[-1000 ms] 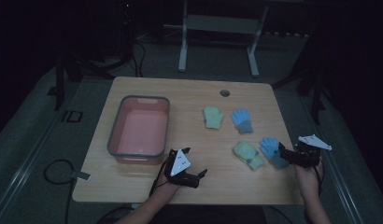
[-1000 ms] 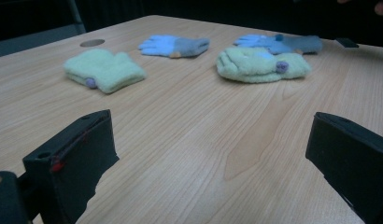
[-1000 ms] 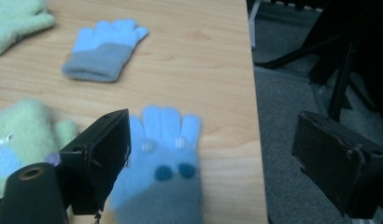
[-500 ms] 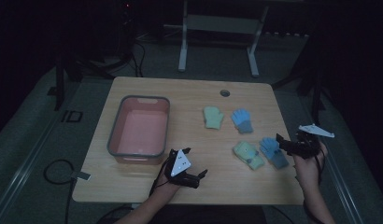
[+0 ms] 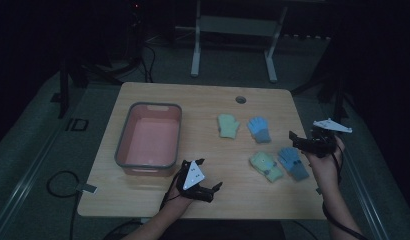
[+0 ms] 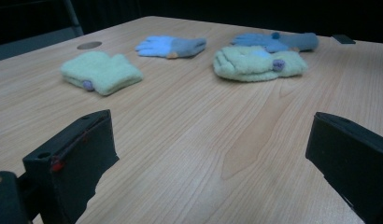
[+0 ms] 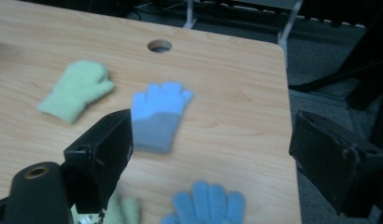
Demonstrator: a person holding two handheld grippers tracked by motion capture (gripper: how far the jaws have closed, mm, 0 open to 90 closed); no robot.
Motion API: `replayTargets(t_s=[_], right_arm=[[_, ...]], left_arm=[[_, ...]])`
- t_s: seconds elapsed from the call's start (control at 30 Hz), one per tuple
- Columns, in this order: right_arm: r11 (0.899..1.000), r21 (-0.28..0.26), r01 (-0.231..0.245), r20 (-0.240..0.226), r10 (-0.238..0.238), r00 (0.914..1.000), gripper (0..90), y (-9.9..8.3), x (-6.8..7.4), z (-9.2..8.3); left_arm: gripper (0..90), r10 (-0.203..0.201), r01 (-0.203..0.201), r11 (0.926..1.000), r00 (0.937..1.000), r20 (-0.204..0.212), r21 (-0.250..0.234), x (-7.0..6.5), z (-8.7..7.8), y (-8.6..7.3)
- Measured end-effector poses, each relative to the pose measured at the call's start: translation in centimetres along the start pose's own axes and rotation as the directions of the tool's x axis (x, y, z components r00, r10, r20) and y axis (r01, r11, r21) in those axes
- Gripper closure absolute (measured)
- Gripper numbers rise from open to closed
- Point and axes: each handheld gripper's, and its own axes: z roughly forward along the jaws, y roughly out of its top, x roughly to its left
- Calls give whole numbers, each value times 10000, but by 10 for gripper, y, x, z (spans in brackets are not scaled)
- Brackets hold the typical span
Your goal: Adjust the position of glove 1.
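Lifted since the earlier frames, the right gripper (image 5: 296, 141) now hangs above the table's right edge, higher and farther from the near blue glove (image 5: 293, 162) than it was a second ago, while the left gripper (image 5: 209, 174) has kept its place at the near edge of the wooden table (image 5: 203, 100). Nearest the person, the left gripper rests low over bare wood with its jaws spread wide and nothing between them; its own view looks across the tabletop towards all four gloves. Beyond it, the near green glove (image 5: 266, 166) lies just beside the near blue glove, the two touching or nearly so. The right gripper, held in the person's right hand (image 5: 323, 160), also has its jaws spread apart and empty; in the right gripper view the far blue glove (image 7: 159, 115) lies between them, flat on the wood with fingers pointing away. Farther back, the far green glove (image 5: 227, 125) lies just left of the far blue glove, slightly apart from it. Left of the gloves, well apart, stands the pink tub (image 5: 124, 145) with a grey rim. A round cable hole (image 5: 240, 99) sits near the table's far edge.
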Motion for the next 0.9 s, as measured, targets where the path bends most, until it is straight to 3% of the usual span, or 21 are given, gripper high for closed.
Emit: replayTargets(t_s=[0.5, 0.53, 0.57, 0.63, 0.9], right_arm=[[9996, 75, 280, -711, -274, 9971, 191, 28, 17, 20], [9969, 95, 776, -710, -767, 9945, 232, 32, 23, 25], [9960, 81, 890, -747, -882, 9933, 242, 33, 25, 27], [9971, 59, 761, -1091, -750, 9912, 264, 36, 29, 31], [9951, 148, 981, -1530, -947, 9837, 274, 43, 49, 46]], left_arm=[[18, -38, 38, 9999, 10000, 16, -99, 0, -1, 0], [18, -34, 34, 9999, 10000, 12, -96, 0, -1, 0], [18, -17, 17, 10000, 10000, 8, -91, 0, -1, 0], [18, 12, -12, 10000, 10000, 11, -93, 0, -1, 0], [18, 11, -11, 9999, 10000, 20, -144, 0, -1, -1]])
